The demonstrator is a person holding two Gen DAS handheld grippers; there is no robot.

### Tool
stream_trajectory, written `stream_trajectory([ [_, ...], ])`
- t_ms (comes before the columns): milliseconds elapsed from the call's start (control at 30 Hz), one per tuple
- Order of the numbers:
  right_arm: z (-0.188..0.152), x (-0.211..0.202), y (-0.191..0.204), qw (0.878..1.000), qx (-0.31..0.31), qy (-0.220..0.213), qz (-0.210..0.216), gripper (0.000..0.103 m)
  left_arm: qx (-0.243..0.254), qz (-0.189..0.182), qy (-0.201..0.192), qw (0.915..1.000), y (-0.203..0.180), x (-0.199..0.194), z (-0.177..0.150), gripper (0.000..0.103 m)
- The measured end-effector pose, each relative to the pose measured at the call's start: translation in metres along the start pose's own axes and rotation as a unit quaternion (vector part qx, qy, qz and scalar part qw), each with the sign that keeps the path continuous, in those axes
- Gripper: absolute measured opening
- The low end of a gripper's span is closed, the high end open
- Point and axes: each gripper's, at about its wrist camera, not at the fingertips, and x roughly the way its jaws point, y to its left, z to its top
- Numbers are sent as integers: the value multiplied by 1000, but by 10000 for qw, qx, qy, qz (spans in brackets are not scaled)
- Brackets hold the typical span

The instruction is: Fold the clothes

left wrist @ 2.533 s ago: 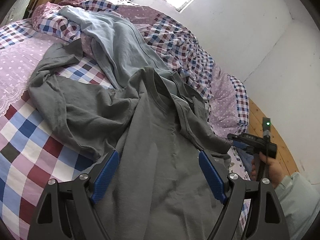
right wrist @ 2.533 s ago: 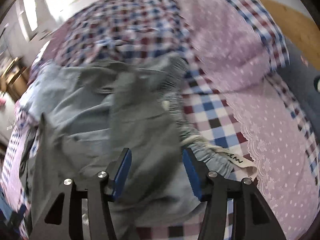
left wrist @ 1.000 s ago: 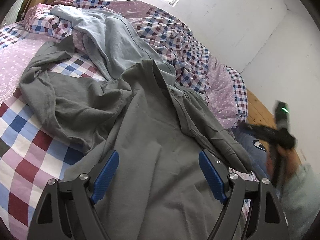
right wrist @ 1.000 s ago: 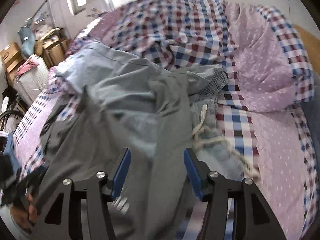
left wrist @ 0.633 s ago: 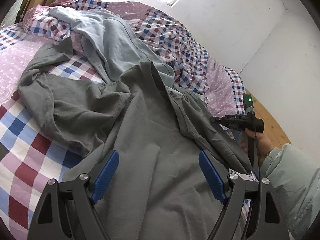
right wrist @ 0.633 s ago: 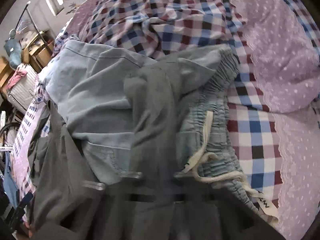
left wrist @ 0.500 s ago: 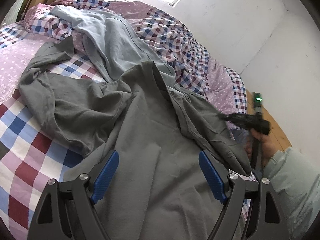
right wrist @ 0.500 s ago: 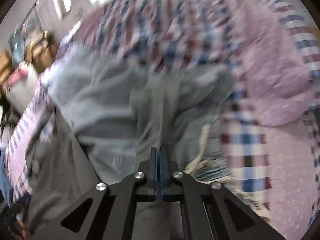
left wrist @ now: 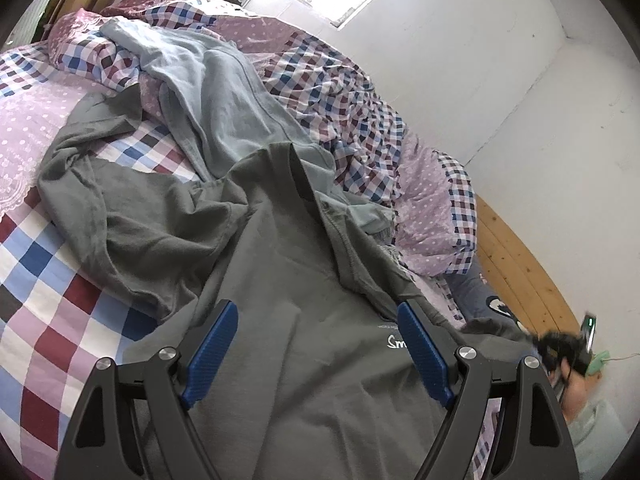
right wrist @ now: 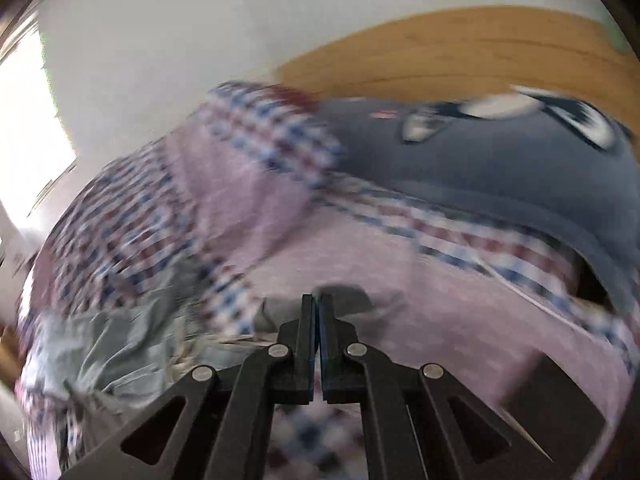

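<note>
Left wrist view: the left gripper (left wrist: 316,354) hangs with its blue pads spread wide over the grey T-shirt (left wrist: 280,280), gripping nothing. That shirt sprawls crumpled across the checked bedspread (left wrist: 52,264), collar toward the far side, one sleeve bunched at left, its upper edge overlapping the light blue trousers (left wrist: 224,108). Off at the right edge, the right gripper (left wrist: 560,350) pulls a corner of grey cloth out toward the wooden floor (left wrist: 516,264).

Right wrist view, heavily blurred: the fingers are clamped tight together, and a scrap of grey fabric shows just past their tips, so I judge them pinching the shirt's edge.

Risks now: only 1 gripper has cloth, so a hard tug could drag the whole shirt sideways instead of flattening it. The thin pinch may slip free. The overlap could haul the trousers along too, and the bunched sleeve may stay trapped underneath.
</note>
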Motion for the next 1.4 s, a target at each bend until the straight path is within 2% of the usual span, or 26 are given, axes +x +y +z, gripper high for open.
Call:
stream_trajectory([
  [33,-5,-2,-14,9998,109,83,-167,0,12,0,-6,10000,-1,0,0,85],
  [167,-25,-2,-60,9943,419,664,-716,3,-16,-50,-10,10000,-3,-1,0,85],
  [300,-41,-20,-81,9888,390,912,-1113,8,58,-117,-9,9999,-9,-2,-1,85],
  [400,-58,-38,-51,9931,-298,983,-571,9,125,-192,50,9997,-14,-1,-3,85],
  [467,-73,-46,-7,9879,-1146,1028,192,9,166,-235,128,9995,-17,0,-5,85],
  [500,-81,-49,17,9807,-1610,1012,460,8,209,-220,159,9994,-19,0,-6,85],
  [567,-108,-55,77,9539,-2747,835,869,11,330,-99,208,9992,-23,1,-8,85],
  [633,-134,-59,122,9237,-3571,639,1231,38,453,153,200,9987,-25,2,-9,85],
  [767,-186,-56,205,8475,-4993,303,1776,40,465,551,239,9971,-20,5,-7,85],
  [867,-215,-31,243,8013,-5664,271,1908,38,350,713,292,9964,-11,7,-5,85],
  [933,-224,-10,259,7789,-5965,290,1916,37,245,747,313,9964,-5,7,-4,85],
  [1033,-236,12,280,7531,-6302,288,1869,34,107,744,335,9966,3,7,-3,85],
  [1167,-239,35,295,7353,-6483,366,1943,32,-2,764,391,9963,9,11,-3,85],
  [1300,-244,58,305,7160,-6708,576,1846,32,11,765,439,9961,9,13,-5,85],
  [1367,-245,64,306,7115,-6760,644,1809,27,24,768,430,9961,8,13,-5,85],
  [1400,-244,66,307,7116,-6752,676,1821,17,31,770,426,9961,8,13,-4,85],
])
